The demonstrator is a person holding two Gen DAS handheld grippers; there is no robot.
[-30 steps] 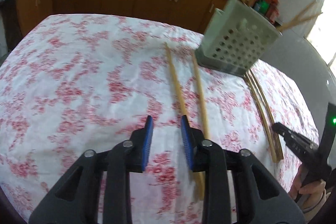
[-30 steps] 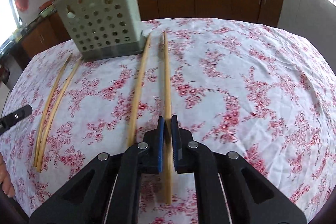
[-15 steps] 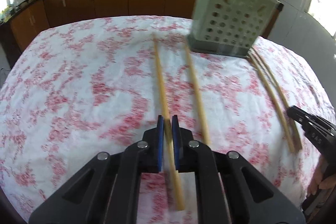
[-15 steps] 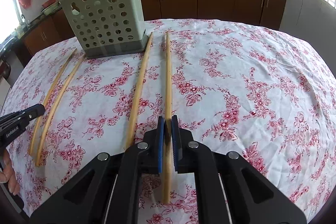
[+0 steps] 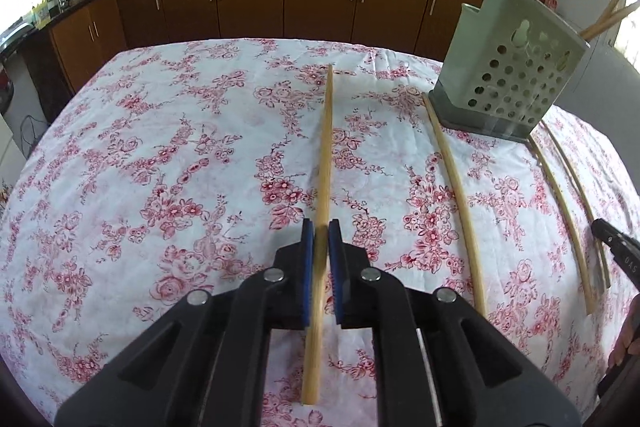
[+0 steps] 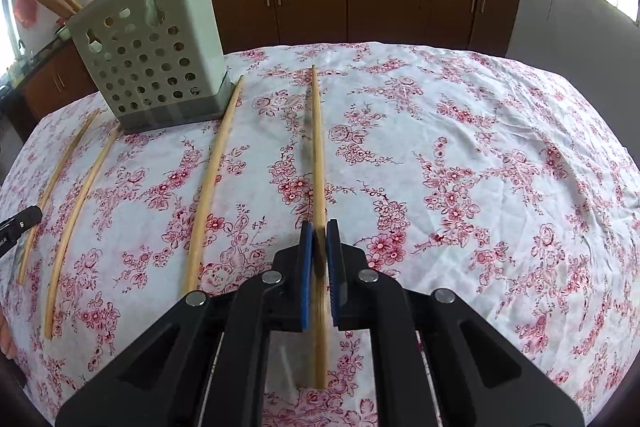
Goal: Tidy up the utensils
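On the floral-cloth table (image 6: 500, 107), bowed chopsticks (image 6: 76, 203) lie near the left edge. The perforated holder (image 6: 152, 59) stands far left, with a loose chopstick (image 6: 212, 179) beside its base. The left gripper (image 5: 321, 239) clamps the left-held chopstick (image 5: 326, 147) mid-table. The right gripper (image 6: 319, 239) pinches the right-held chopstick (image 6: 317, 147).

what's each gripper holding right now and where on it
The left gripper is shut on a chopstick, gripping it toward its near end, with a short length sticking out behind. The right gripper grips a chopstick the same way.
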